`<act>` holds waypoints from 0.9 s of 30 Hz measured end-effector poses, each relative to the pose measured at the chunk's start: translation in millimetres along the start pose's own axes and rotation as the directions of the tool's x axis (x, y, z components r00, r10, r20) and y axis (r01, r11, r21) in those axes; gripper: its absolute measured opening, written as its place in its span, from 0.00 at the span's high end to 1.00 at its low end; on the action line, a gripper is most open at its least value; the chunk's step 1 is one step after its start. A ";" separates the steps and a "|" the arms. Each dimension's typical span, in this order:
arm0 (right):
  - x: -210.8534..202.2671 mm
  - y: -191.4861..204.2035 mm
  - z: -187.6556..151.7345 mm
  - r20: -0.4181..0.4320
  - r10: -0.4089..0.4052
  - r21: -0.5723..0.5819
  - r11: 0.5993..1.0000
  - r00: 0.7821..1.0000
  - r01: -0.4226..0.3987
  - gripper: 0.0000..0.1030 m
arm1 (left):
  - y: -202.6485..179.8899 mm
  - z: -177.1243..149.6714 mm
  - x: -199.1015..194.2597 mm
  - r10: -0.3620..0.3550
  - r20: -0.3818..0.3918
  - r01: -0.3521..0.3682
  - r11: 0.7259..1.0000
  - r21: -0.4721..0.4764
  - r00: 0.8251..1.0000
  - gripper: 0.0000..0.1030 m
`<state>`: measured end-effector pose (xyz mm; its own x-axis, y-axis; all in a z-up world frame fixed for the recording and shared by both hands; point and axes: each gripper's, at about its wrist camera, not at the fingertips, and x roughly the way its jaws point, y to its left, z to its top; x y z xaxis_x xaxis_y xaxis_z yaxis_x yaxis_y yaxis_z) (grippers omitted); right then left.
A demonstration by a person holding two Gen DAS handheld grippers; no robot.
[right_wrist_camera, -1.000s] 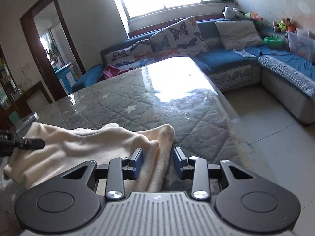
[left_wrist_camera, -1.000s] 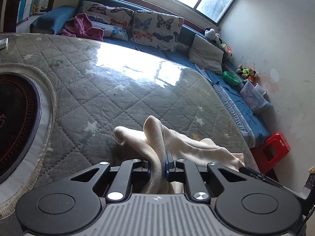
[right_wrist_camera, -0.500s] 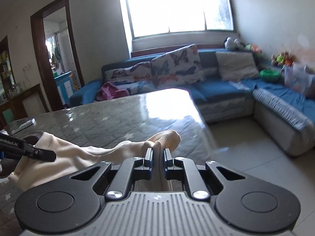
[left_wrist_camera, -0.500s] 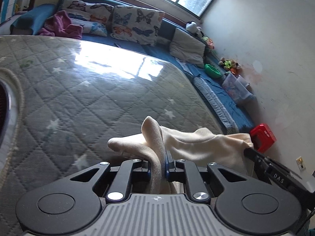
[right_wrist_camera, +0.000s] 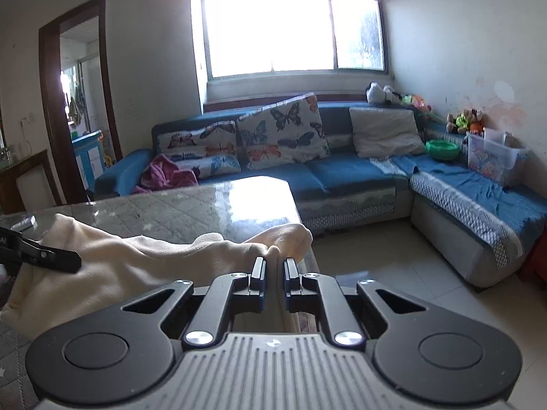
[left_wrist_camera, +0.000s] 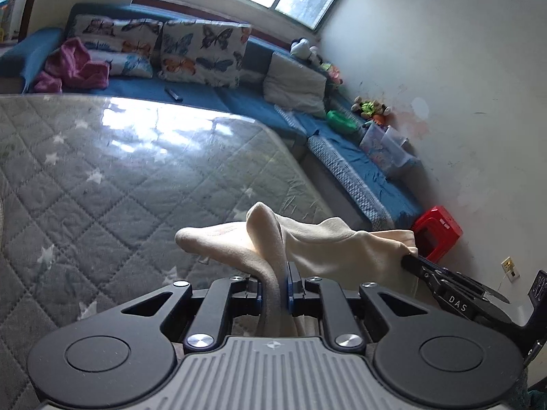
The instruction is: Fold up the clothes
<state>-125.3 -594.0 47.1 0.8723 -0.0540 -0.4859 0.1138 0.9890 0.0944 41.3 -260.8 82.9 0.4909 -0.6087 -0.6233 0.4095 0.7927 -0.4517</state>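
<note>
A cream garment [left_wrist_camera: 328,249] hangs stretched between both grippers, above the near right corner of the quilted grey table [left_wrist_camera: 102,171]. My left gripper [left_wrist_camera: 275,283] is shut on a bunched fold of it. The right gripper's fingertips [left_wrist_camera: 410,261] pinch the garment's far right edge in the left wrist view. In the right wrist view my right gripper [right_wrist_camera: 273,270] is shut on the cream garment [right_wrist_camera: 143,266], with a rounded fold poking out past its fingers. The left gripper's black finger [right_wrist_camera: 51,256] clamps the cloth at the far left there.
The glossy table top [right_wrist_camera: 191,208] runs on toward a blue corner sofa [right_wrist_camera: 342,174] with butterfly cushions and a pink cloth [left_wrist_camera: 75,68]. A red stool [left_wrist_camera: 437,235] stands by the right wall. Tiled floor [right_wrist_camera: 393,273] lies between the table and the sofa.
My right gripper went from open around the garment's edge to shut on it. Both grippers then rose, lifting the garment off the table.
</note>
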 end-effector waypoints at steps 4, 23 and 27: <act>17.6 -2.0 -9.1 -0.052 -0.007 -0.001 1.000 0.999 0.006 0.91 | 21.0 -6.2 21.6 0.018 -0.086 -0.022 0.998 -0.051 0.996 0.87; 38.4 -2.5 -38.8 -0.178 -0.033 -0.029 0.999 0.983 0.029 0.90 | 42.7 -25.0 19.1 0.032 -0.151 -0.037 0.999 -0.033 0.988 0.83; 29.6 0.5 -43.1 -0.183 -0.037 -0.033 0.999 0.982 0.031 0.86 | 44.8 -31.5 9.4 0.028 -0.153 -0.031 0.999 -0.022 0.988 0.80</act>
<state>-120.0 -589.1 -4.7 0.7657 -0.0641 -0.6400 0.1251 0.9909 0.0505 40.0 -229.9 36.6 0.3785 -0.5743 -0.7259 0.3772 0.8119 -0.4456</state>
